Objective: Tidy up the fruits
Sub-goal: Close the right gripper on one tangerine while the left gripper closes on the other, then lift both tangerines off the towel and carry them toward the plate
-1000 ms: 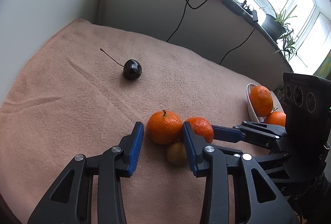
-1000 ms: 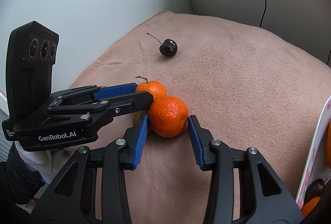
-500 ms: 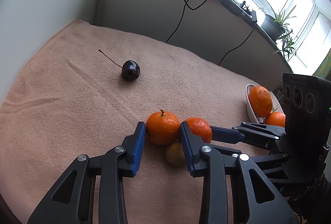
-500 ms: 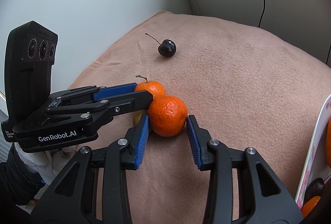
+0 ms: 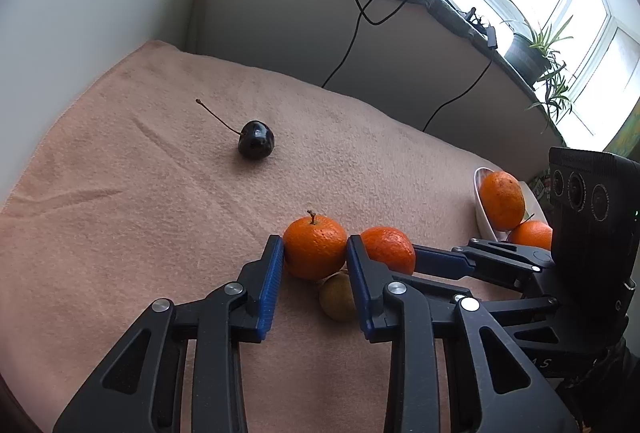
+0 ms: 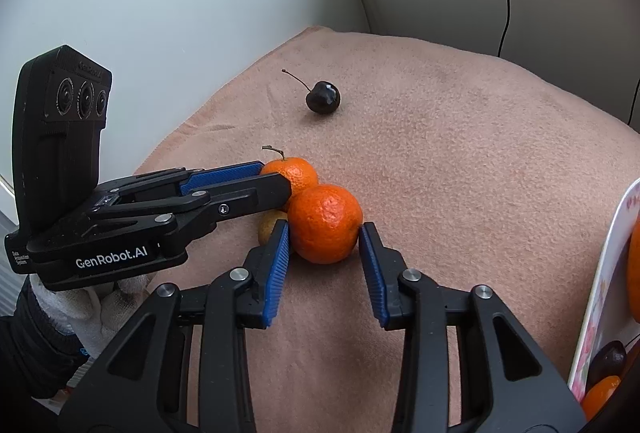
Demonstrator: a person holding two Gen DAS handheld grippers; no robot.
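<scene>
Two mandarins lie touching on the peach cloth point(image 5: 120, 233), with a small brown-green fruit point(image 5: 336, 297) tucked against them. My left gripper point(image 5: 314, 245) has its blue pads against both sides of the stemmed mandarin point(image 5: 314, 247), and its jaws are closing. In the right wrist view, my right gripper point(image 6: 325, 229) has its pads on either side of the stemless mandarin point(image 6: 324, 223), touching it. The left gripper point(image 6: 276, 179) reaches in there from the left. A dark cherry point(image 5: 256, 144) with a long stem lies alone farther back.
A white plate point(image 5: 482, 217) at the cloth's right edge holds mandarins point(image 5: 502, 199) and a dark cherry point(image 6: 608, 357). A wall borders the cloth on the left, a low partition with hanging cables at the back. A gloved hand point(image 6: 100, 317) holds the left gripper.
Both grippers' jaws have narrowed onto their mandarins, from a visible gap to contact. Neither hand has moved, and the fruits lie where they were.
</scene>
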